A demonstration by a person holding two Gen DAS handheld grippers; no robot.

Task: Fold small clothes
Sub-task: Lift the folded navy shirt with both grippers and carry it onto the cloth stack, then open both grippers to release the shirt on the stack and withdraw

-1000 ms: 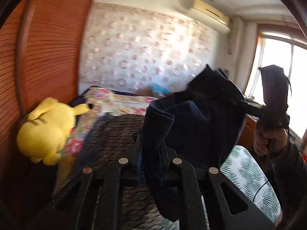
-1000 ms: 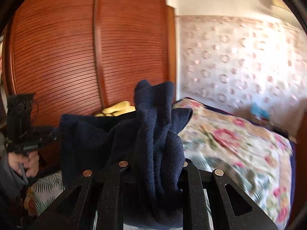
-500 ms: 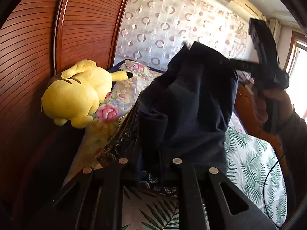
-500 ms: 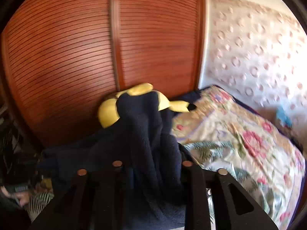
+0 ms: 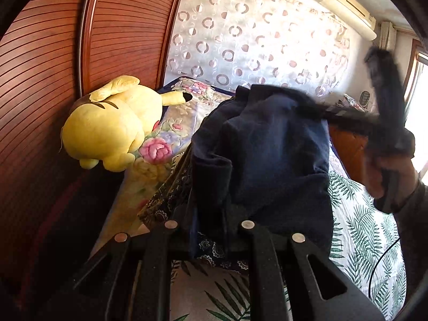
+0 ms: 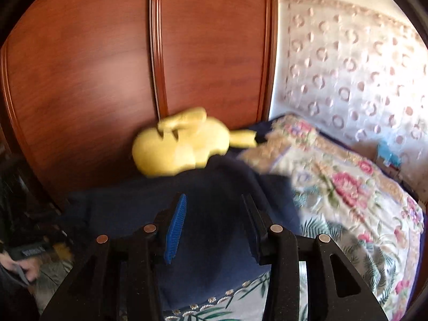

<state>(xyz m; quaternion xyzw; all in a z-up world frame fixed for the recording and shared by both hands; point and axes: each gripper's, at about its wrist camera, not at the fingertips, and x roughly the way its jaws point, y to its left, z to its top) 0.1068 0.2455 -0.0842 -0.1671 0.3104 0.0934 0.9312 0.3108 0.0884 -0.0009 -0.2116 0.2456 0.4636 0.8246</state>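
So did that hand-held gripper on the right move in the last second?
Yes. The right hand-held gripper swung down toward the bed: the yellow plush toy, earlier hidden behind the navy garment, now shows above it. Its jaws have just opened.

The plush toy (image 5: 107, 131) lies on the bed (image 5: 361, 227) right up against the wardrobe doors (image 5: 53, 67), left of the garment (image 5: 267, 155). The garment sits heaped on the bed, on top of another patterned cloth (image 5: 165, 200). Wallpapered wall (image 5: 254, 40) is behind the bed's far end.

Black grippers (image 5: 208, 214), blue-ribbed pads (image 6: 175, 230).
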